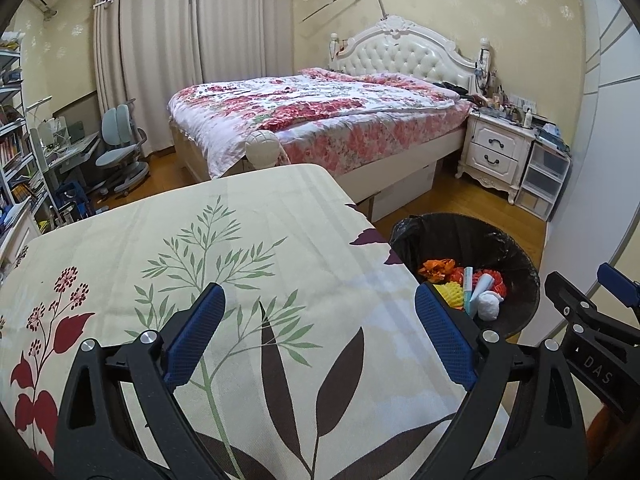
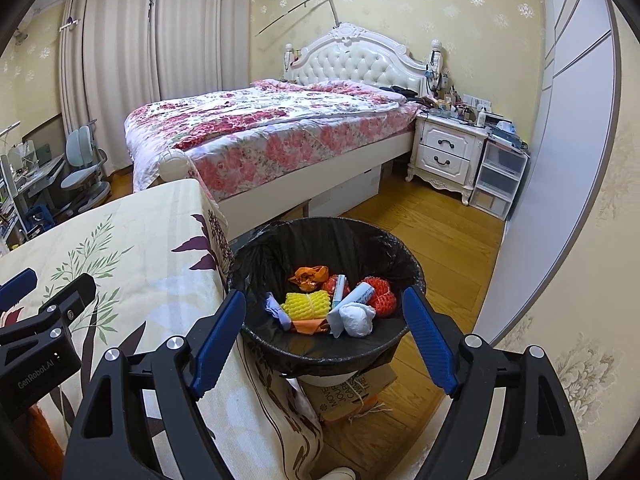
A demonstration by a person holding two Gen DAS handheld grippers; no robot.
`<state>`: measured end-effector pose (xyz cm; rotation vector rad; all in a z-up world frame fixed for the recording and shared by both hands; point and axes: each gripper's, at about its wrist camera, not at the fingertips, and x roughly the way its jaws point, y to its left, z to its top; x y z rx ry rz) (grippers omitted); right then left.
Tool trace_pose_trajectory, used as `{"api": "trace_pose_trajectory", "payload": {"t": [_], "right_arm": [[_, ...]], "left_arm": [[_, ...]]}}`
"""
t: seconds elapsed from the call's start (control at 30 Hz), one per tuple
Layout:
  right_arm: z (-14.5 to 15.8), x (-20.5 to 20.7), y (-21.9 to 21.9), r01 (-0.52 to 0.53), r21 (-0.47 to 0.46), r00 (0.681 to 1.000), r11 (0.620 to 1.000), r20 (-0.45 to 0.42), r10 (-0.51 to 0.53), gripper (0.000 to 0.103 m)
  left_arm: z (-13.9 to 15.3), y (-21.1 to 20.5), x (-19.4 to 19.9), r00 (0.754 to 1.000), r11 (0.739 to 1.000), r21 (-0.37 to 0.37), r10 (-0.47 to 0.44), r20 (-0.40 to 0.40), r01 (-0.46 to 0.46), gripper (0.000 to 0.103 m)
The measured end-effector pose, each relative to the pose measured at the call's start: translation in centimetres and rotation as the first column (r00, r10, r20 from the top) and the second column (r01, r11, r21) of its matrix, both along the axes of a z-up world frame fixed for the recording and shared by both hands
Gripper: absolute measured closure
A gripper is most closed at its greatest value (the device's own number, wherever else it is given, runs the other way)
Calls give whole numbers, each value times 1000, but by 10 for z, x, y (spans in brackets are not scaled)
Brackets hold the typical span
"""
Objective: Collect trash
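A round bin with a black liner point(image 2: 384, 248) stands on the floor right of the table and holds trash: yellow foam net point(image 2: 306, 306), red foam nets point(image 2: 382, 294), orange wrapper point(image 2: 310, 274), a white crumpled wad point(image 2: 358, 320), small tubes. It also shows in the left wrist view point(image 1: 516, 256). My right gripper point(image 2: 324, 336) is open and empty above the bin's near rim. My left gripper point(image 1: 320, 332) is open and empty over the floral tablecloth point(image 1: 224, 264). The right gripper shows at the left view's right edge point(image 1: 592, 300), the left gripper at the right view's left edge point(image 2: 48, 300).
A bed with a floral quilt point(image 2: 272, 128) stands behind the table. A white nightstand point(image 2: 448, 152) and plastic drawers point(image 2: 500, 180) are at the back right. A cardboard box point(image 2: 360, 396) sits under the bin. A desk chair point(image 1: 120, 148) is at the far left.
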<state>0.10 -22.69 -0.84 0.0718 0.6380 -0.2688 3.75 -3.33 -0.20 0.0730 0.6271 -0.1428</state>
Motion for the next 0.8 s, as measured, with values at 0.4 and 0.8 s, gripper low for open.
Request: {"api": "trace_pose_trajectory", "payload": {"t": [0.4, 0.8], "right_arm": [[0, -1, 1, 0, -2, 1000, 1000, 4, 0, 25], [0, -2, 0, -1, -2, 1000, 1000, 6, 1, 25]], "left_arm": [[1, 1, -2, 1000, 1000, -1, 2, 4, -2, 9], [1, 2, -2, 1000, 1000, -1, 2, 3, -2, 9]]}}
